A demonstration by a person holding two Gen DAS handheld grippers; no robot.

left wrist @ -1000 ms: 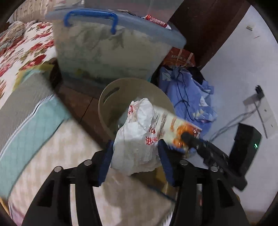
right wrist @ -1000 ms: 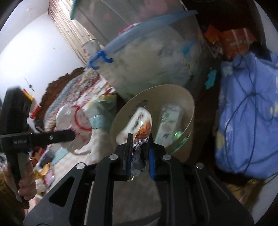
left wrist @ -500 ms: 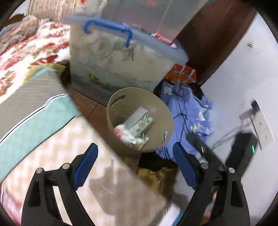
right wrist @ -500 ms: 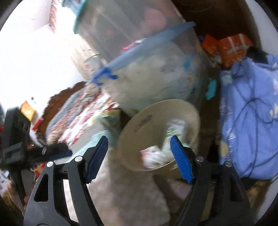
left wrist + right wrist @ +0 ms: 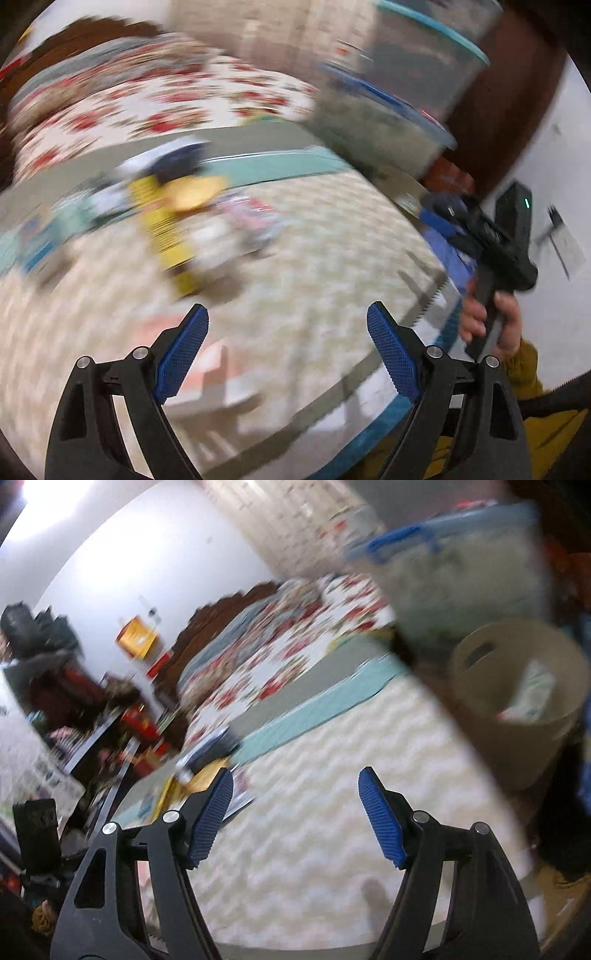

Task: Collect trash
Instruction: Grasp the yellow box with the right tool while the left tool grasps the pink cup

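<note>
Both views are motion-blurred. My left gripper (image 5: 288, 314) is open and empty above a cream chevron blanket (image 5: 314, 258). Several blurred pieces of trash lie ahead of it: a yellow wrapper (image 5: 166, 225) and a white and pink packet (image 5: 236, 229). My right gripper (image 5: 295, 779) is open and empty over the same blanket (image 5: 314, 830). The beige bin (image 5: 517, 686) stands at the right with wrappers inside. The right gripper also shows in the left wrist view (image 5: 443, 210), held in a hand.
A clear storage box with a blue lid (image 5: 454, 576) stands behind the bin. A floral quilt (image 5: 147, 99) covers the bed beyond a teal blanket (image 5: 314, 709). A cluttered table (image 5: 92, 731) lies at the far left. A white wall with an outlet (image 5: 565, 243) is on the right.
Both grippers let go of their wrappers over the bin, opened, then swung left away from it toward the trash on the bed.
</note>
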